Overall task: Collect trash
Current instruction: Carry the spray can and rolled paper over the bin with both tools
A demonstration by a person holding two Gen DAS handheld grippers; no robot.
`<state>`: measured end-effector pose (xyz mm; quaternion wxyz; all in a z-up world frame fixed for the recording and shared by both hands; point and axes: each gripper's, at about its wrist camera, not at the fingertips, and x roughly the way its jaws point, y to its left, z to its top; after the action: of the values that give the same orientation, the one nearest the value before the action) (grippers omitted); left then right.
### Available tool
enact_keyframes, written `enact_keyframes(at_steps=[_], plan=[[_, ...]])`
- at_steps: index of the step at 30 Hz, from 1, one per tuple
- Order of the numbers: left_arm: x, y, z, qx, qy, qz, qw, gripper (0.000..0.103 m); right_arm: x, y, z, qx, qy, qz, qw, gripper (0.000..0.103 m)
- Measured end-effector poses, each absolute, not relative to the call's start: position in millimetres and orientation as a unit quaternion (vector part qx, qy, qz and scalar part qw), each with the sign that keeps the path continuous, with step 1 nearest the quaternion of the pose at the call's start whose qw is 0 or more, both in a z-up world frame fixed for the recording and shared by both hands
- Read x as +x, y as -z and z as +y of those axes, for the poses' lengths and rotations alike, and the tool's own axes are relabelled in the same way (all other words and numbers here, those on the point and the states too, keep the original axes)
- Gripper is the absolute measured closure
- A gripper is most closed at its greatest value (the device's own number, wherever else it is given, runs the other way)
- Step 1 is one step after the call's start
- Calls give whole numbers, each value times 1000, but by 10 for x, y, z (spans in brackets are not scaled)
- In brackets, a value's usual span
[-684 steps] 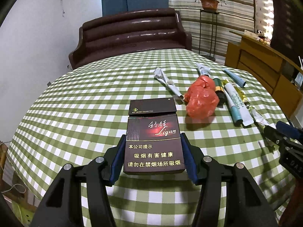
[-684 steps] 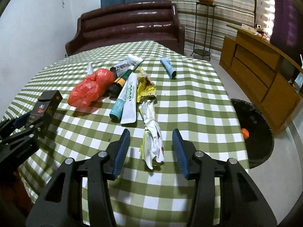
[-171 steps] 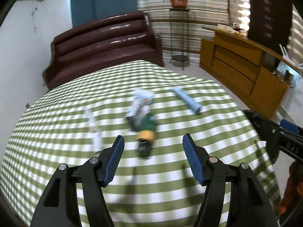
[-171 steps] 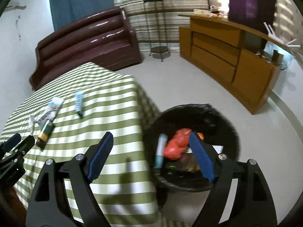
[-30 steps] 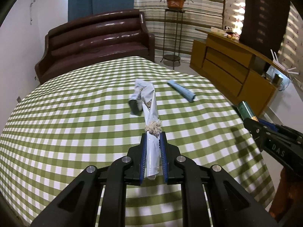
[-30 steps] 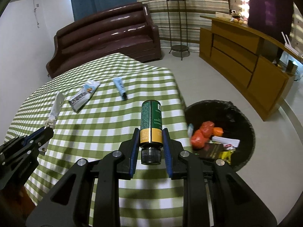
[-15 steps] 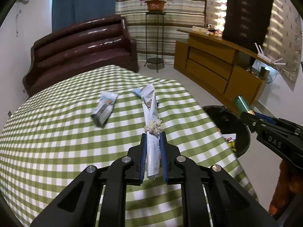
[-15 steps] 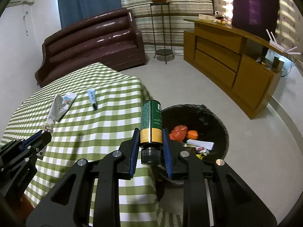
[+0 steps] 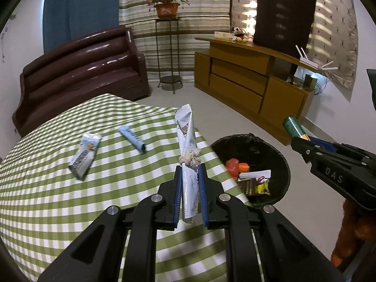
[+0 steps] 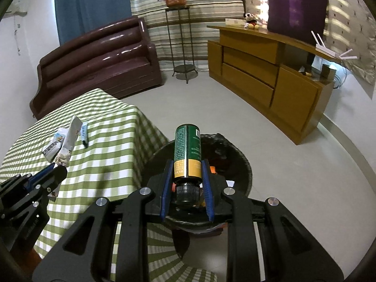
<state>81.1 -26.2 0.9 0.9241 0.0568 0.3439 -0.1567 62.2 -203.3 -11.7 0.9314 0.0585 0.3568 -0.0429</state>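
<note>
Right tongs pinching green-and-gold bottle, cap toward camera, directly above black trash bin. Left tongs pressed onto pale blue wrapper tied with string knot, over table edge, bin at 2 o'clock.

Risk: wrapper released early lands on table or floor; long wrapper may snag bin rim; bottle could bounce out.

Bin holds red bag, orange item, dark box, white strip, yellow wrapper. Snack packet at 10 o'clock, blue tube at 11, both uncollected on table.
</note>
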Motion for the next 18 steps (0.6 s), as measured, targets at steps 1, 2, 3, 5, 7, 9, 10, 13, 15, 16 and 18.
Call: enact_keyframes(at_steps=[1,2,3,5,7,9,10,13,15,16,18], plan=[[838,9,-310,59,159,346,923,88,627,125,-2060,59,44,357,931,80],[856,22,-337,59,161,347,922,88,640,128,-2089,60,46,358,931,80],[878,37,-372,60,164,348,921,88,653,143,-2124,61,48,358,930,80],[909,61,-425,63,168,350,919,88,665,161,-2162,63,51,359,930,80],[949,102,-487,67,173,353,917,88,692,187,-2197,65,56,360,929,80],[990,131,-574,71,178,356,915,88,724,225,-2240,67,60,361,928,80],[1004,143,-604,72,179,356,914,88,742,241,-2258,68,62,362,928,80],[1079,184,-702,74,184,360,912,88,798,271,-2297,70,66,364,926,80],[1126,200,-756,77,186,360,911,88,829,294,-2315,70,70,364,926,80],[1146,207,-784,78,186,359,911,88,852,306,-2330,72,70,364,926,80],[1200,226,-832,79,187,361,910,88,893,332,-2356,73,72,364,926,80]])
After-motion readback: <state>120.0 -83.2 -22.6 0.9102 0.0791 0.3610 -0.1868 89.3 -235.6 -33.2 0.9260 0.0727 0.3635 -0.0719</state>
